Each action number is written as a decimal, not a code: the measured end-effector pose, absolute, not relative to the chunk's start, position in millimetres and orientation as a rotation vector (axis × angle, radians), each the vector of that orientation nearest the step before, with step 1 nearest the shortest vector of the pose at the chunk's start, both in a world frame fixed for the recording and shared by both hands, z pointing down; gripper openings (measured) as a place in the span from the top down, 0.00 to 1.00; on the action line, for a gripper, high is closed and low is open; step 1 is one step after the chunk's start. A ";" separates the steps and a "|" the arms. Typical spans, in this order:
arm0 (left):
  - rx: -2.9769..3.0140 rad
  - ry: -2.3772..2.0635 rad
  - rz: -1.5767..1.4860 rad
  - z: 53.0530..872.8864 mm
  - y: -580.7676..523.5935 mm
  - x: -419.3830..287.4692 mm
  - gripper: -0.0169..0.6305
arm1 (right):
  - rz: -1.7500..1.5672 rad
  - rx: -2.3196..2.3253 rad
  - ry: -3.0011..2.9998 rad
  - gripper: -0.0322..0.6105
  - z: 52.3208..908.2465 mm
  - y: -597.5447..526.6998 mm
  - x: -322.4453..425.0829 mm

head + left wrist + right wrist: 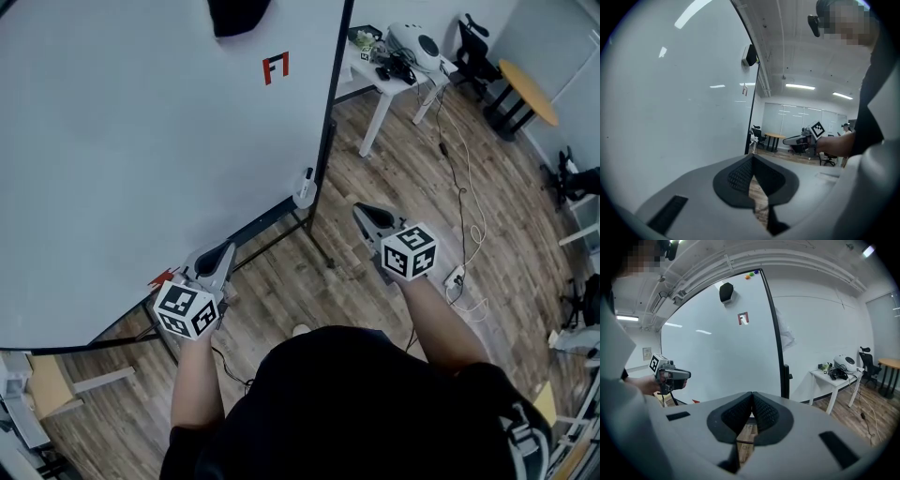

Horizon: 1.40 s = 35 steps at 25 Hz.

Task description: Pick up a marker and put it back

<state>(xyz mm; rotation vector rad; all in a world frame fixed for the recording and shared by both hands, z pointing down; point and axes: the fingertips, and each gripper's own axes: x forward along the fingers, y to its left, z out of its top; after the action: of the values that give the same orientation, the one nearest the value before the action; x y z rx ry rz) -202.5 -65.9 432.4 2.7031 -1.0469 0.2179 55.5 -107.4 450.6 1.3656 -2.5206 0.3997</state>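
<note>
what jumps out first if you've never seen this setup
A big whiteboard fills the left of the head view, with a red mark near its top. Lower down, the left gripper and right gripper point forward, jaws together and empty. A cluttered white table stands at top right.

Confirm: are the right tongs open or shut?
Shut, empty: in its own view the grey right tongs have black pads meeting, nothing between.

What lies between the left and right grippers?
In the head view, the whiteboard stand's black leg crosses wooden floor between the left gripper and right gripper.
</note>
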 end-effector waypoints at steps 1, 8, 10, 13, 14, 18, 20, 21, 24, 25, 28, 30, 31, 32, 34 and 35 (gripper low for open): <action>2.704 -1.045 0.224 432.2 -66.7 -202.3 0.96 | 0.402 1.368 -2.520 0.95 451.0 -108.2 55.5; 2.709 -1.035 0.256 430.4 -68.8 -194.4 0.96 | 0.421 1.378 -2.518 0.95 454.0 -112.6 61.1; 2.711 -1.038 0.263 430.5 -68.4 -192.0 0.96 | 0.428 1.375 -2.518 0.95 456.6 -113.5 63.0; 2.708 -1.051 0.267 429.8 -70.3 -189.1 0.96 | 0.442 1.364 -2.522 0.95 461.8 -118.2 66.7; 2.707 -1.057 0.269 429.3 -72.7 -187.6 0.96 | 0.446 1.361 -2.525 0.95 463.0 -122.0 68.6; 2.693 -1.085 0.277 429.9 -87.5 -179.6 0.96 | 0.456 1.338 -2.540 0.95 467.4 -143.8 74.4; 2.682 -1.102 0.271 430.0 -94.0 -174.9 0.96 | 0.461 1.319 -2.547 0.95 470.4 -154.5 76.1; 2.677 -1.112 0.267 429.3 -97.3 -172.3 0.96 | 0.464 1.309 -2.551 0.95 471.7 -160.1 77.0; 2.666 -1.136 0.270 427.7 -108.2 -164.3 0.96 | 0.474 1.276 -2.560 0.95 475.6 -177.9 79.5; 2.663 -1.141 0.276 428.0 -111.8 -161.8 0.96 | 0.477 1.264 -2.563 0.95 477.1 -183.5 80.0; 2.648 -1.159 0.294 431.2 -122.8 -155.8 0.96 | 0.489 1.221 -2.580 0.95 482.2 -199.0 80.4; 2.632 -1.172 0.294 433.9 -130.7 -153.1 0.96 | 0.497 1.188 -2.601 0.95 485.0 -209.1 79.5; 2.624 -1.179 0.293 435.6 -134.8 -151.8 0.96 | 0.501 1.173 -2.609 0.95 486.7 -214.3 79.1; 2.616 -1.185 0.293 437.6 -139.0 -150.4 0.96 | 0.506 1.160 -2.616 0.95 488.9 -219.6 78.9; 2.602 -1.193 0.291 442.5 -147.7 -147.2 0.96 | 0.515 1.138 -2.618 0.95 495.7 -230.8 79.0; 2.596 -1.196 0.289 444.8 -151.6 -145.6 0.96 | 0.520 1.127 -2.614 0.95 500.2 -236.4 79.0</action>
<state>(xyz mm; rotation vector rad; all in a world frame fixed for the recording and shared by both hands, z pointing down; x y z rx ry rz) -145.6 -151.6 444.8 2.5964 -1.1958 0.2888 79.0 -236.4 500.2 1.1269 -2.6138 0.5198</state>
